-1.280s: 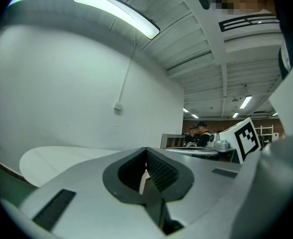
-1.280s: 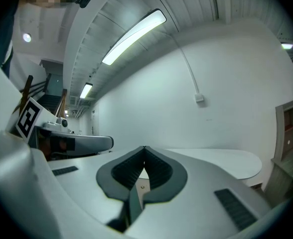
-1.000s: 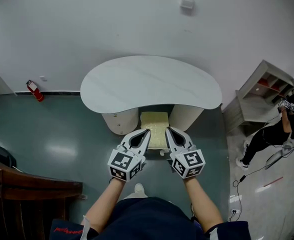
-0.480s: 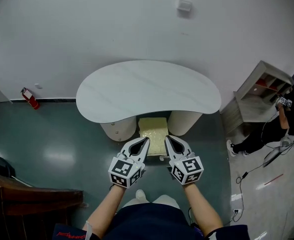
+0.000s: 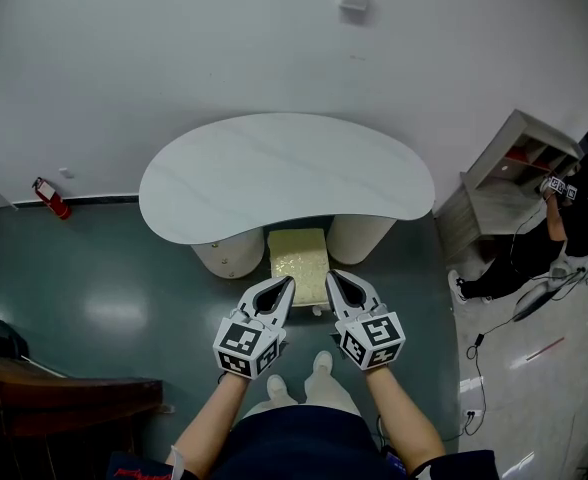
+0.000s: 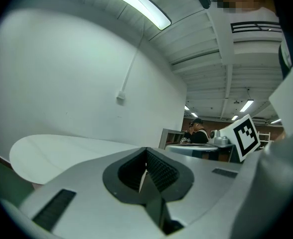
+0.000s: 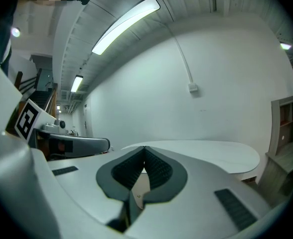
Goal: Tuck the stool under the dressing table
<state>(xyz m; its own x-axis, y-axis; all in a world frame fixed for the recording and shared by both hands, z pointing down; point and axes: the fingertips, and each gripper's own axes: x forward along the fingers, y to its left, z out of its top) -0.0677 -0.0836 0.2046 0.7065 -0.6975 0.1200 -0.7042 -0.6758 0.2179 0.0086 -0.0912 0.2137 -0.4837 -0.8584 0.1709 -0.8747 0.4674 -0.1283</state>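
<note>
The left gripper (image 5: 286,284) and right gripper (image 5: 334,277) are closed and empty near the stool (image 5: 297,255), half under the dressing table (image 5: 284,173); an uneven push may jam it against a pedestal (image 5: 362,236).

Stool (image 5: 297,265): pale yellow square seat, upright, far end beneath the front edge of the white kidney-shaped dressing table (image 5: 284,173), between its two rounded pedestals.
</note>
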